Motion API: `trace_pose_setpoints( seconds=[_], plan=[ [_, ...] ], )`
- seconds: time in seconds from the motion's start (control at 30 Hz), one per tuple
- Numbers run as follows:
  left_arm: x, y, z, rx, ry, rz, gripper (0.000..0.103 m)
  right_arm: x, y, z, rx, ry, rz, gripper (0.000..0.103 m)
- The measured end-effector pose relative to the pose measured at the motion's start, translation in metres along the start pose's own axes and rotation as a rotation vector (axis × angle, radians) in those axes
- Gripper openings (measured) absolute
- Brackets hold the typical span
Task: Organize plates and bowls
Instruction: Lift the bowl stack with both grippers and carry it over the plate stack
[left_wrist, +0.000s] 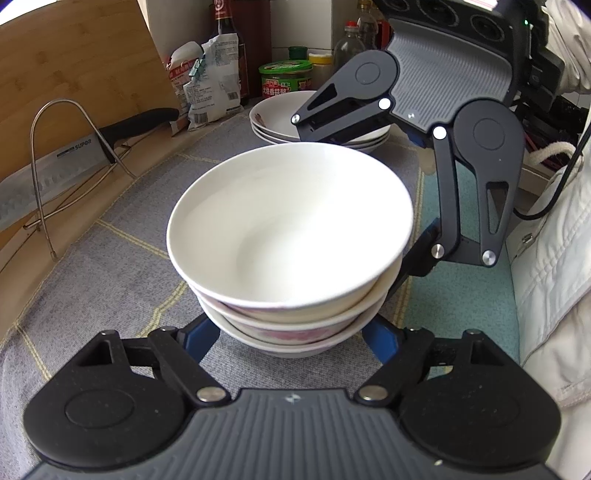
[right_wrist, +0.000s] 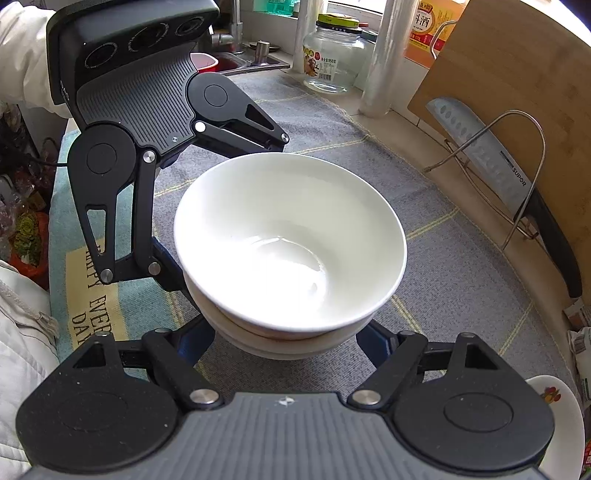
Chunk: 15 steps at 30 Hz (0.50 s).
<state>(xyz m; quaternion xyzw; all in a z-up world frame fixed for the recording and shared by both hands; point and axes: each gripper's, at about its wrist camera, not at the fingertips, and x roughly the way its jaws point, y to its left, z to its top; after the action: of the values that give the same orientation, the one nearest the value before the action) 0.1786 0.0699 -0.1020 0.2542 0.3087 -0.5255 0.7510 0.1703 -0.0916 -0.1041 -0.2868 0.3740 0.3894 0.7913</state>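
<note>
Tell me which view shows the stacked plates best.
The left wrist view: the stack of plates sits behind the bowls, partly hidden by the right gripper. The right wrist view shows only one plate's edge at lower right.

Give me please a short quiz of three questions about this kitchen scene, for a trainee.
1. How many bowls are in the stack of bowls?
2. True or false: the knife lies flat on the grey cloth.
3. In the left wrist view, what sits beyond the stack? A. plates B. a kettle C. cups

Key: 1. three; 2. false, it leans in a wire rack; 3. A
</note>
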Motion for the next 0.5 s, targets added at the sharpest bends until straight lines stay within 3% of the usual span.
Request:
trace_pose_setpoints(
  seconds=[0.5],
  plan=[
    [0.0013,-0.0032,0.0055,0.003,0.019,0.012,0.083,-0.0021,0.0023,0.0008,0.013,0.010,-0.009,0.086]
  ],
)
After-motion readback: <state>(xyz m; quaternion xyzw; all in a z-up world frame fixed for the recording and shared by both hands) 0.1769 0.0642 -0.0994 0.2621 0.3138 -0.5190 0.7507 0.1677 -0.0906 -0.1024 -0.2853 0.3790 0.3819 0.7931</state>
